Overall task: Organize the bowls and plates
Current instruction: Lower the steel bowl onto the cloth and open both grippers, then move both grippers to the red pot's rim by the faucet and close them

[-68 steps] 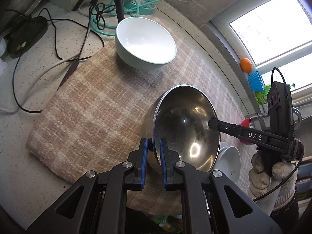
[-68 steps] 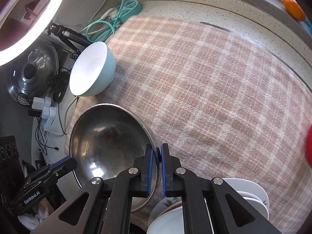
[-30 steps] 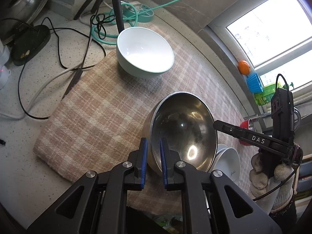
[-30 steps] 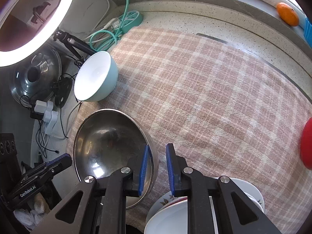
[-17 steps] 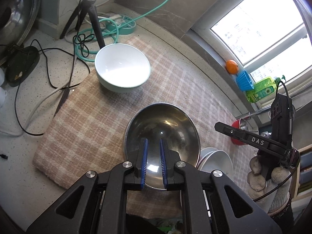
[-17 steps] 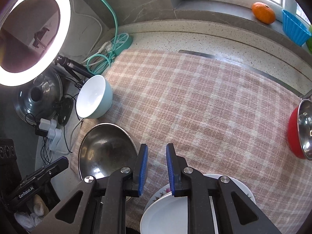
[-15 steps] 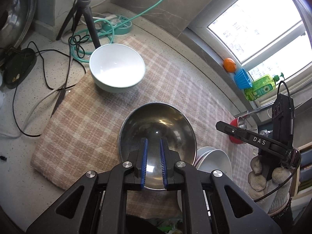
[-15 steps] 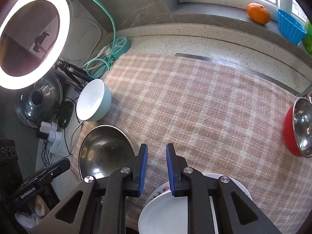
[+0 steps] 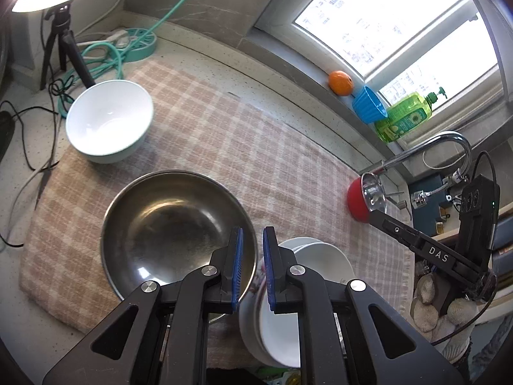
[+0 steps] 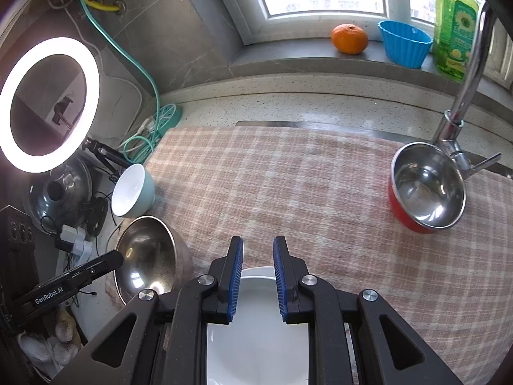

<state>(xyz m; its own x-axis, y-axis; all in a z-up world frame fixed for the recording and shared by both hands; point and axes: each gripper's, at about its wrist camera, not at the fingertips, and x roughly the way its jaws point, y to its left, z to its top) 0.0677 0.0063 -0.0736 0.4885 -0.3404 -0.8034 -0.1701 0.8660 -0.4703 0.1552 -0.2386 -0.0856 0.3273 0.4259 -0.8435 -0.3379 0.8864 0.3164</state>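
On the counter I list, by size: plaid cloth (image 10: 288,186) under all the dishes; steel bowl (image 9: 173,224) at its left end; white plate stack (image 9: 307,256) just beside that bowl; pale-green bowl (image 9: 109,122) further back, apart; red steel-lined bowl (image 10: 426,189) near the faucet (image 10: 461,96). My left gripper (image 9: 251,268) — fingers narrowly parted, holding nothing. My right gripper (image 10: 256,276) — fingers apart above the plates.
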